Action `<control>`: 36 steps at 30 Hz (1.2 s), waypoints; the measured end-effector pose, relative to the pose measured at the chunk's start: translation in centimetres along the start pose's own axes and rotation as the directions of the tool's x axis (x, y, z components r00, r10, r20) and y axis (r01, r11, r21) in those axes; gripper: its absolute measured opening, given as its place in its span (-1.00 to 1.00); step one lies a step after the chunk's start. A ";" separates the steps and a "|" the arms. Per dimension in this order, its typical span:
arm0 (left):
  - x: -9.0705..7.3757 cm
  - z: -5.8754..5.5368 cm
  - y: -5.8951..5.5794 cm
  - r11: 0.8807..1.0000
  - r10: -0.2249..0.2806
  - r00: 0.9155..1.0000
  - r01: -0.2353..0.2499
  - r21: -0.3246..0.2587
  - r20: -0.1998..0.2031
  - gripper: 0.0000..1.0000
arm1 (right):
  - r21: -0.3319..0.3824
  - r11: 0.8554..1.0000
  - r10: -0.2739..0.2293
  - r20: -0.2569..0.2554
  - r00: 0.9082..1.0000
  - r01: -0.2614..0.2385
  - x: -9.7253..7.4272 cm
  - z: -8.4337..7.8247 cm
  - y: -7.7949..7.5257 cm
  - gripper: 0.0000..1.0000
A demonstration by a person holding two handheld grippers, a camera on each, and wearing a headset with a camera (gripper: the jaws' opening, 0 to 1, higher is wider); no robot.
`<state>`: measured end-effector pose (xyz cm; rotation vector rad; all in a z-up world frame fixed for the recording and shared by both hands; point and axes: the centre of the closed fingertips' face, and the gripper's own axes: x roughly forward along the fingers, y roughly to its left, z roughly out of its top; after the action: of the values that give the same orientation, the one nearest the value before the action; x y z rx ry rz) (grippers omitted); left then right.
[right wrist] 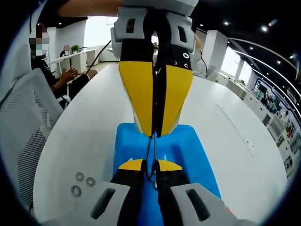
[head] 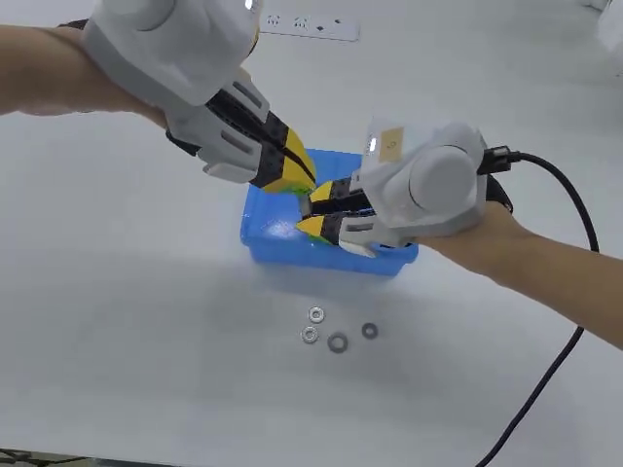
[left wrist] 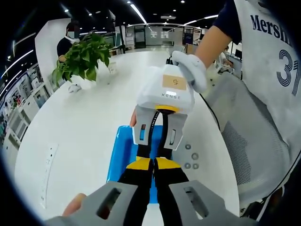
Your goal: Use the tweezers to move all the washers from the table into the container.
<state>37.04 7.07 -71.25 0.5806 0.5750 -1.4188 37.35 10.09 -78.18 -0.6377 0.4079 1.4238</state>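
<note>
Left gripper (right wrist: 154, 128): above the blue container (head: 280, 249); its yellow jaws are pressed together on one end of the tweezers (right wrist: 152, 149), as far as the right gripper view lets me judge
Right gripper (head: 313, 210): also over the container, tip to tip with the left one; its jaws are closed on the other end of the same tweezers, so both tools seem to share the one slim pair
Tweezers: a thin dark sliver between the two sets of tips, over the container's floor; whether its own points are open I cannot tell
Washers (head: 338, 342): four, loose on the white table (head: 136, 321), just in front of the container's near wall; close together, not stacked
Stage: I reckon the tweezers are being settled into a grip; no washer is picked up yet
Risk, tweezers: two clamps on one thin tool; if either lets go askew, it could twist or drop into the container; held crooked, its points would meet badly
Risk, washers: flat and thin on a smooth top; a glancing pinch could skid one away from the container; the right gripper's black cable (head: 533, 397), trailing right of the container, might sweep the group
</note>
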 end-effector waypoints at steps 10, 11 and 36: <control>-0.2 0.5 -0.3 1.000 0.013 1.000 -0.013 0.010 -0.001 -0.90 | -0.007 1.000 -0.014 0.001 1.000 0.014 -0.4 0.2 -0.1 -0.78; -0.3 0.6 -0.3 1.000 0.014 1.000 -0.014 0.010 -0.001 -0.90 | -0.008 1.000 -0.015 0.002 1.000 0.015 -0.5 0.3 -0.1 -0.78; -3.1 4.9 -3.3 0.993 0.041 0.999 -0.042 0.108 0.010 -0.90 | -0.088 0.994 -0.062 0.035 0.997 0.065 -4.7 4.0 1.6 -0.77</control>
<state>33.62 5.82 -65.67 0.6693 0.4795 -1.4188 34.77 9.00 -72.51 -0.6935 0.2976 1.3958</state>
